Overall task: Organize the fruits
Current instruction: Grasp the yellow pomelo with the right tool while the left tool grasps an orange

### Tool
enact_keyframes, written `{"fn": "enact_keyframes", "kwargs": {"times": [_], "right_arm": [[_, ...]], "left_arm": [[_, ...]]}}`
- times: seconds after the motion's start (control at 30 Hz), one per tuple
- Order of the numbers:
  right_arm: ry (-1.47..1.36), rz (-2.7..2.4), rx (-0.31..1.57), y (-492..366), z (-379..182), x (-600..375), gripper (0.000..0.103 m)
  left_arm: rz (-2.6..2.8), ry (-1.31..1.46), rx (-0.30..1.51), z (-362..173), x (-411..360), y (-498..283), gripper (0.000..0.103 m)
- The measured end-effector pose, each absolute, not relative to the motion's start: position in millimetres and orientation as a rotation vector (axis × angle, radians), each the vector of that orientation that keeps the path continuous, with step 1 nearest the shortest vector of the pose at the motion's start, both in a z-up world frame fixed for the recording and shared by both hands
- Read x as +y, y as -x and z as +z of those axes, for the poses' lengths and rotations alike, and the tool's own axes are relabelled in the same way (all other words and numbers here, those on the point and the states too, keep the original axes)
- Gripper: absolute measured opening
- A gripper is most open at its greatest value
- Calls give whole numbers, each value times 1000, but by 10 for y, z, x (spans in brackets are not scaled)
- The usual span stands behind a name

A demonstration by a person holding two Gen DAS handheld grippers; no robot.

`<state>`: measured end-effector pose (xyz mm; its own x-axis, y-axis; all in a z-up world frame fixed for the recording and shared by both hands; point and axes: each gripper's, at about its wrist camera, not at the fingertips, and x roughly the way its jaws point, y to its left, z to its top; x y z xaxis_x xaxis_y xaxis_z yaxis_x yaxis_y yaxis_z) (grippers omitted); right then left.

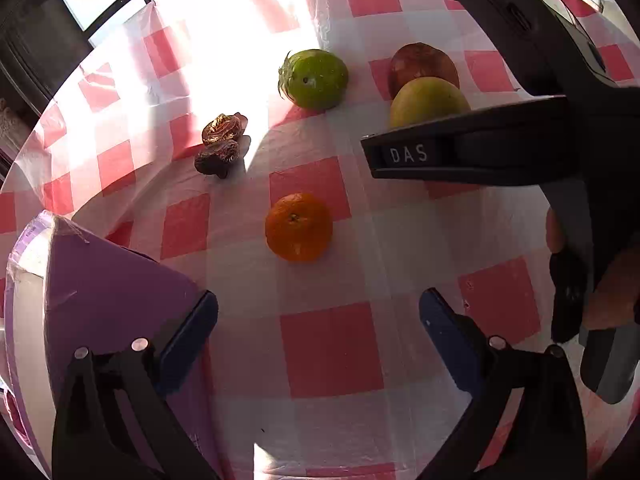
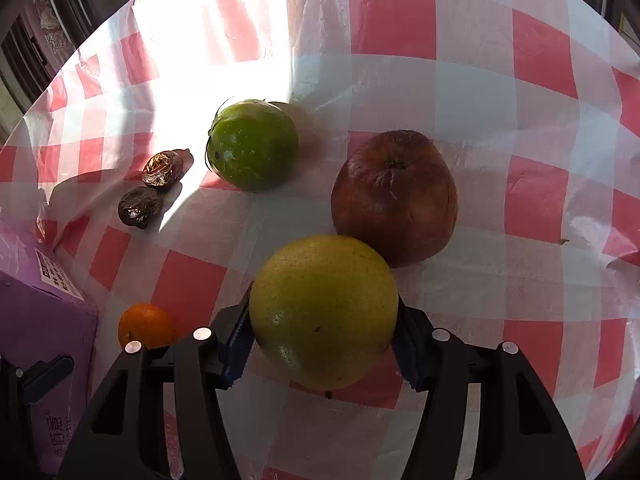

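Note:
My right gripper (image 2: 324, 340) is shut on a yellow-green citrus fruit (image 2: 324, 312), which also shows in the left wrist view (image 1: 428, 100) behind the right gripper's body. A wrinkled dark red apple (image 2: 394, 196) lies just beyond it. A green fruit (image 2: 252, 144), two dark dried fruits (image 2: 154, 188) and a small orange mandarin (image 2: 146, 326) lie on the checked cloth. My left gripper (image 1: 318, 320) is open and empty, with the mandarin (image 1: 298, 227) a little ahead of its fingertips.
A purple box (image 1: 100, 292) stands at the left, against my left gripper's left finger; it also shows in the right wrist view (image 2: 44, 320). The red-and-white checked tablecloth (image 1: 332, 348) covers the table. Bright sunlight falls on the far left part.

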<state>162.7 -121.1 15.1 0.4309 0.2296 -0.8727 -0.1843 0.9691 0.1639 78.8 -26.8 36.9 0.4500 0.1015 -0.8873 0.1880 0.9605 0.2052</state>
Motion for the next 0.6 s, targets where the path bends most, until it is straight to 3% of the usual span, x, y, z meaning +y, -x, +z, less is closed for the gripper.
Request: {"fn": "enact_keyframes", "kwargs": {"times": [0.2, 0.27, 0.33, 0.47, 0.53, 0.6], "right_arm": [[-112, 220, 1100, -1415, 155, -1673, 58], [-108, 212, 1105, -1325, 139, -1824, 58], [-116, 196, 1110, -1227, 123, -1958, 58], [-140, 161, 1114, -1061, 121, -2121, 58], [-145, 151, 1116, -1002, 127, -2156, 58], [-140, 148, 1117, -932, 132, -2166, 58]], "left_arm": [[-33, -225, 1057, 298, -192, -1087, 100], [-20, -189, 1065, 237, -164, -1210, 95], [-38, -121, 1093, 154, -120, -1313, 78], [-28, -31, 1075, 166, -90, -1346, 60], [-30, -34, 1075, 186, -121, -1312, 41], [-32, -25, 1088, 194, -133, -1256, 40]]}}
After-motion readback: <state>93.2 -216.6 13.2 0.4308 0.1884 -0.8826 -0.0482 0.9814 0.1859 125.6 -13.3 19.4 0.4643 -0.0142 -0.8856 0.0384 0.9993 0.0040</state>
